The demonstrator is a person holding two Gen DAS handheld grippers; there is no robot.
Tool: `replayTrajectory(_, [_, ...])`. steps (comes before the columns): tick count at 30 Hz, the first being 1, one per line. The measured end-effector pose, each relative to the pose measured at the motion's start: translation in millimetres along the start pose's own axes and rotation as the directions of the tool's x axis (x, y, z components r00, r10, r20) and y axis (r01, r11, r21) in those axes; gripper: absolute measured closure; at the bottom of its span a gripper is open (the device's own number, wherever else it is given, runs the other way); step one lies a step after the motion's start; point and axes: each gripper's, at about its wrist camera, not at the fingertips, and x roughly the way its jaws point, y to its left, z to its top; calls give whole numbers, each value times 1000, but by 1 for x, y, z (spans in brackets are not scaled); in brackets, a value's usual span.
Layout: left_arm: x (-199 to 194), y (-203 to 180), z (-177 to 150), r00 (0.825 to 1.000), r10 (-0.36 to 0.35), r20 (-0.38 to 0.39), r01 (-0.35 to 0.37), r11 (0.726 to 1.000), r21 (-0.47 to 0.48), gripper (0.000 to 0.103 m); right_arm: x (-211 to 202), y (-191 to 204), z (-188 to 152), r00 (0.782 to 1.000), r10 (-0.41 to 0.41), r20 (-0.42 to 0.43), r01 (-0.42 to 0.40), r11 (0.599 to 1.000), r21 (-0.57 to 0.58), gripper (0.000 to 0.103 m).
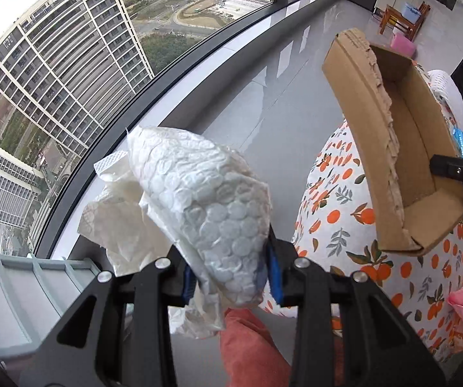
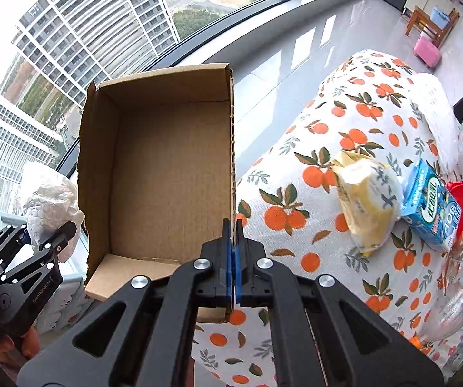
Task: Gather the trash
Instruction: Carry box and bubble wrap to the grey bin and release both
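My left gripper (image 1: 231, 285) is clamped, partly open, on a wad of bubble wrap (image 1: 199, 203). My right gripper (image 2: 234, 258) pinches the wall of the cardboard box (image 2: 167, 167), its pads nearly meeting.

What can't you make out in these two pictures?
- Left wrist view: the lower end of the bubble wrap, hidden behind the left hand-held gripper.
- Right wrist view: the bottle, cut off by the picture's edge.
- Right wrist view: small print on the blue carton, too small to read.
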Motion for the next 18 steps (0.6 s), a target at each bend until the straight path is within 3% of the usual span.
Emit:
replayTrajectory(5, [78, 80, 18, 998, 17, -54, -17, 1000, -1, 68, 132, 81, 53, 991, 19, -130, -17, 1000, 18, 102])
replayTrajectory(10, [153, 119, 25, 995, 0, -103, 2, 1000, 19, 67, 266, 133, 82, 971, -25, -239, 24, 1000, -9, 100])
replayTrajectory(12, [179, 124, 25, 993, -12, -114, 15, 1000, 21, 67, 303, 142, 87, 965, -5, -262, 7, 1000, 6, 87])
replayTrajectory(13, [186, 128, 21, 993, -20, -118, 23, 999, 22, 67, 316, 146, 90, 965, -5, -262, 6, 1000, 2, 70])
replayTrajectory(15, [206, 135, 24, 991, -34, -126, 38, 999, 28, 67, 333, 148, 96, 968, -28, -250, 28, 1000, -4, 54])
replayTrajectory(18, [234, 137, 23, 990, -54, -134, 61, 997, 50, 67, 337, 140, 102, 968, -29, -248, 36, 999, 25, 54])
